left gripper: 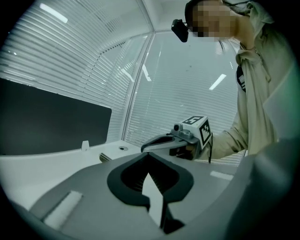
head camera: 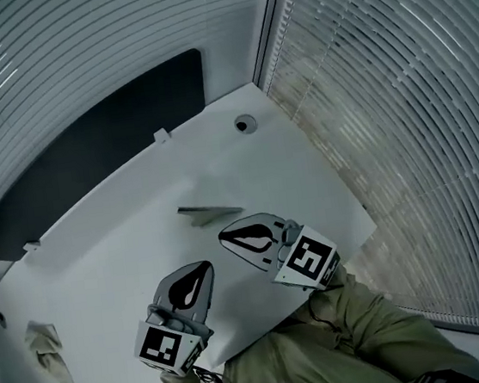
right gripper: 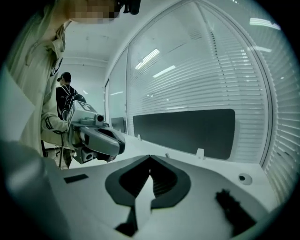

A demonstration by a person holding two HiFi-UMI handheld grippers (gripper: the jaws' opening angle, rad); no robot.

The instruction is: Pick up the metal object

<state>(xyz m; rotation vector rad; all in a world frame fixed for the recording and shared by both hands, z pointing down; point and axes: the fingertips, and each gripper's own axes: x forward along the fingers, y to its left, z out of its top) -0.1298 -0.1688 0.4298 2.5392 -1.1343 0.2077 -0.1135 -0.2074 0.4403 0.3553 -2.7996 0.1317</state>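
The metal object (head camera: 210, 211) is a thin grey bar lying flat near the middle of the white table (head camera: 124, 235). My right gripper (head camera: 222, 234) is shut and empty, with its tip just short of the bar's near side. My left gripper (head camera: 207, 266) hovers a little nearer the table's front edge, also shut with nothing in it. In the left gripper view the bar's ridged end (left gripper: 105, 157) shows beyond the closed jaws, with the right gripper (left gripper: 161, 140) to its right. The right gripper view shows the left gripper (right gripper: 108, 140) at left and a dark blurred shape (right gripper: 233, 209) low right, perhaps the bar.
A crumpled cloth (head camera: 46, 347) lies at the table's near left. A round cable hole (head camera: 245, 124) sits at the far corner. A dark panel (head camera: 87, 153) stands behind the table's back edge, and slatted blinds (head camera: 404, 123) run along the right. My sleeve (head camera: 360, 327) overhangs the front edge.
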